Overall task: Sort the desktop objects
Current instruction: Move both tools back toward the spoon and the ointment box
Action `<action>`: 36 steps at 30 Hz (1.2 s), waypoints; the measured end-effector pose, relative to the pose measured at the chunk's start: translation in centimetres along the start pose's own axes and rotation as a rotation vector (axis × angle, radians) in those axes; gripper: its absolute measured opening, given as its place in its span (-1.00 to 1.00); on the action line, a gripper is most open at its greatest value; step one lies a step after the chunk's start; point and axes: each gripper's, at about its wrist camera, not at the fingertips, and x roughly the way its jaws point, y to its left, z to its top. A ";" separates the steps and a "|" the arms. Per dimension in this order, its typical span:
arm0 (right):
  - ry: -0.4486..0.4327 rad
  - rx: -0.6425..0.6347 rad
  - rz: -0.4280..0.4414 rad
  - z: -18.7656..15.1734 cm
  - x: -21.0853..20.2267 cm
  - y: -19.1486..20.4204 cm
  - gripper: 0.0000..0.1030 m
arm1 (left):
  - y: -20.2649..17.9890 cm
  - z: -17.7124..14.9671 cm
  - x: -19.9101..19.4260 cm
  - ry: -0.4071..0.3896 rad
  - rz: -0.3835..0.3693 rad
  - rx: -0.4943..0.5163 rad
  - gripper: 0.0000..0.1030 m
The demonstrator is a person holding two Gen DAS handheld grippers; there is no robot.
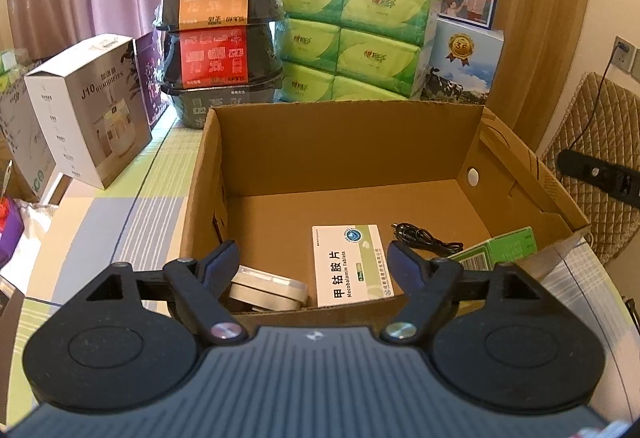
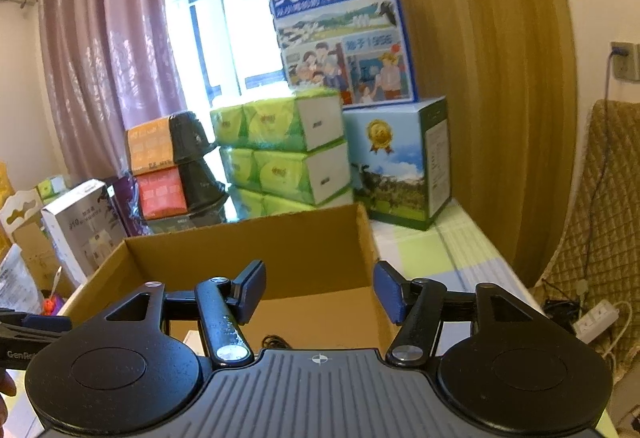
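Note:
An open cardboard box [image 1: 344, 142] stands on the striped table. Inside it lie a white Mecobalamin tablet box [image 1: 352, 264], a flat white case [image 1: 266, 288], a coiled black cable [image 1: 426, 238] and a green carton [image 1: 500, 248] leaning in the right corner. My left gripper [image 1: 316, 262] hovers over the box's near edge, open and empty. In the right wrist view the same cardboard box [image 2: 248, 250] is below and ahead. My right gripper [image 2: 320, 290] is open above its near right part, holding nothing. The black cable [image 2: 274, 341] peeks out just under it.
Behind the box are stacked black noodle bowls [image 1: 220, 38], green tissue packs [image 1: 352, 38] and blue milk cartons [image 1: 464, 66]. A white humidifier box [image 1: 84, 106] stands at the left. A power strip [image 2: 596, 318] and padded chair [image 2: 600, 198] sit right of the table.

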 end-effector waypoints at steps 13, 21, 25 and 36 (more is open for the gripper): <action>0.035 -0.060 0.025 -2.7 -5.3 -0.6 0.12 | 0.4 -2.6 -4.1 0.002 -0.021 0.053 0.52; 0.062 -0.112 0.072 -5.1 -9.7 0.8 0.12 | 0.6 -6.4 -7.7 0.022 -0.038 0.092 0.52; 0.088 -0.144 0.087 -6.8 -11.7 1.5 0.12 | 1.3 -9.0 -9.3 0.058 -0.072 0.093 0.52; 0.239 -0.324 0.210 -13.2 -13.3 4.8 0.12 | 2.6 -14.6 -11.7 0.126 -0.101 0.137 0.52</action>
